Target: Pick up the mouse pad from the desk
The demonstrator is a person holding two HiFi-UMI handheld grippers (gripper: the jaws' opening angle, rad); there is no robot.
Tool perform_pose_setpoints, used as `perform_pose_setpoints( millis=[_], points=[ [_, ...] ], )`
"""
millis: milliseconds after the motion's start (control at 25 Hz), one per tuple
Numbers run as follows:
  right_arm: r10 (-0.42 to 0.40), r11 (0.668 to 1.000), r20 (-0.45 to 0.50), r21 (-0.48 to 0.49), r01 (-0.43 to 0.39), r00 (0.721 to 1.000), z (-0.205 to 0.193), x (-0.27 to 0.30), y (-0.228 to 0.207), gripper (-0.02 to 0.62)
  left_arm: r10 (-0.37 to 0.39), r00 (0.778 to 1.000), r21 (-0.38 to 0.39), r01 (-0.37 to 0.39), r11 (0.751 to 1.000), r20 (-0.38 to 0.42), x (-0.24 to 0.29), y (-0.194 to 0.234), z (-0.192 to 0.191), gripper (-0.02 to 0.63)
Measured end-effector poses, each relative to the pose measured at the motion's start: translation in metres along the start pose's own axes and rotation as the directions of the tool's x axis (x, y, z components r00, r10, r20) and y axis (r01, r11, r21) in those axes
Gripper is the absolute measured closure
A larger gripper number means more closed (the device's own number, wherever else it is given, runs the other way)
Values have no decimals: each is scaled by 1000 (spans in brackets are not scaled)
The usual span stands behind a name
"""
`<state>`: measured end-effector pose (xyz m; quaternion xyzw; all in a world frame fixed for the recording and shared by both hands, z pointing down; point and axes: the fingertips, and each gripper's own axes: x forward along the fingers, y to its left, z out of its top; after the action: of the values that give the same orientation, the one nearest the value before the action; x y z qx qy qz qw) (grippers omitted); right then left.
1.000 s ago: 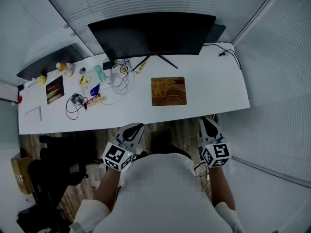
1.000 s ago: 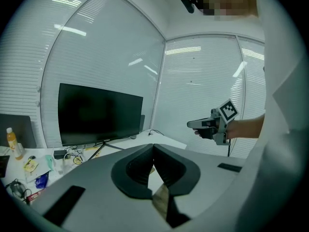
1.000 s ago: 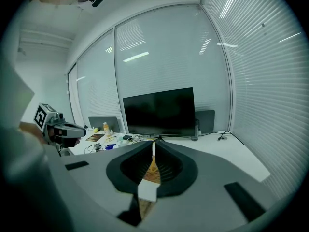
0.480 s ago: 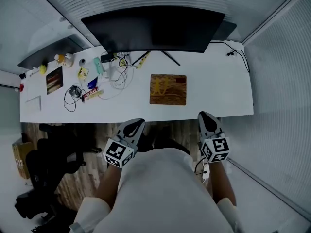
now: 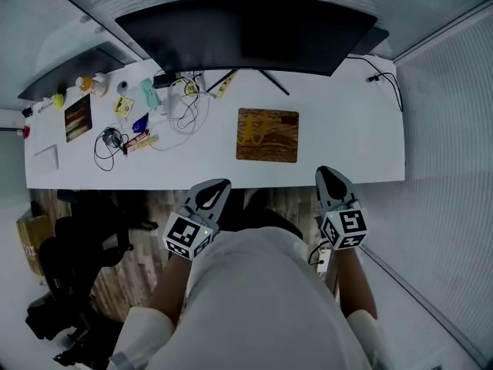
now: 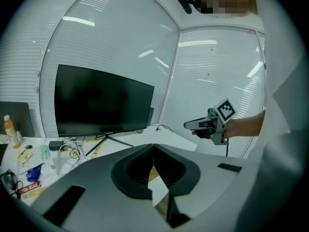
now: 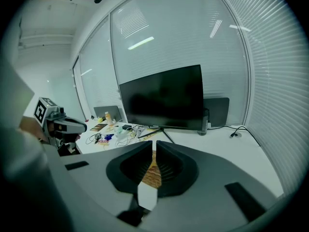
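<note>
The mouse pad is a brown and yellow rectangle lying flat on the white desk, in front of the monitor's stand. Both grippers hover at the desk's front edge, short of the pad and not touching it. My left gripper is shut and empty, below and left of the pad. My right gripper is shut and empty, below and right of it. A strip of the mouse pad shows behind the closed jaws in the left gripper view, and the mouse pad likewise in the right gripper view.
A wide black monitor stands at the desk's back. Cables, a bottle and several small items crowd the desk's left part. A black office chair and a cardboard box stand on the floor at left. Blinds close off the right.
Both grippers have moved forward and a little down toward the desk's front edge. They stay shut and empty. The pad has not moved on the desk.
</note>
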<state>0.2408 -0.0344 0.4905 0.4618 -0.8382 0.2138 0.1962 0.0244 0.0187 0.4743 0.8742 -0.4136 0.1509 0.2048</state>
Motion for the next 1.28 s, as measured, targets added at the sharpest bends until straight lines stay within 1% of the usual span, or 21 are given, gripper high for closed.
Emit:
perform_pose_setpoints(
  millis=[320, 400, 440, 480, 560, 600, 680, 720, 840, 960, 1280],
  points=[
    [-19, 1000, -51, -1, 19, 999, 8, 38, -3, 555, -68, 997, 8, 68, 998, -22, 27, 37, 3, 588],
    [-27, 1000, -64, 5, 27, 998, 9, 49, -4, 544, -86, 996, 8, 86, 996, -34, 34, 46, 2, 588],
    [-29, 999, -72, 11, 30, 997, 9, 54, -5, 499, -95, 995, 5, 95, 995, -38, 37, 50, 1, 588],
    [-30, 999, -81, 19, 32, 996, 8, 60, -6, 428, -104, 994, 0, 104, 995, -41, 40, 54, 1, 588],
    [-32, 999, -99, 31, 35, 995, 8, 69, -8, 370, -120, 992, -7, 120, 993, -46, 45, 62, -1, 588],
    [-33, 999, -111, 31, 37, 993, 7, 73, -9, 330, -128, 991, -10, 127, 992, -49, 48, 65, -2, 588],
    [-42, 999, -138, 22, 45, 990, 5, 80, -12, 283, -142, 988, -15, 141, 990, -53, 52, 71, -2, 588],
    [-51, 998, -149, 16, 54, 988, 5, 82, -14, 273, -149, 987, -16, 148, 989, -55, 54, 74, -2, 588],
    [-80, 996, -177, 13, 83, 981, 2, 88, -24, 249, -167, 984, -22, 166, 986, -67, 61, 80, -6, 588],
    [-93, 995, -208, 7, 97, 974, -3, 96, -34, 244, -177, 981, -25, 176, 984, -76, 68, 86, -10, 588],
    [-73, 997, -310, -32, 67, 948, -23, 133, -38, 241, -214, 973, -45, 210, 977, -92, 82, 96, -18, 588]
  ],
)
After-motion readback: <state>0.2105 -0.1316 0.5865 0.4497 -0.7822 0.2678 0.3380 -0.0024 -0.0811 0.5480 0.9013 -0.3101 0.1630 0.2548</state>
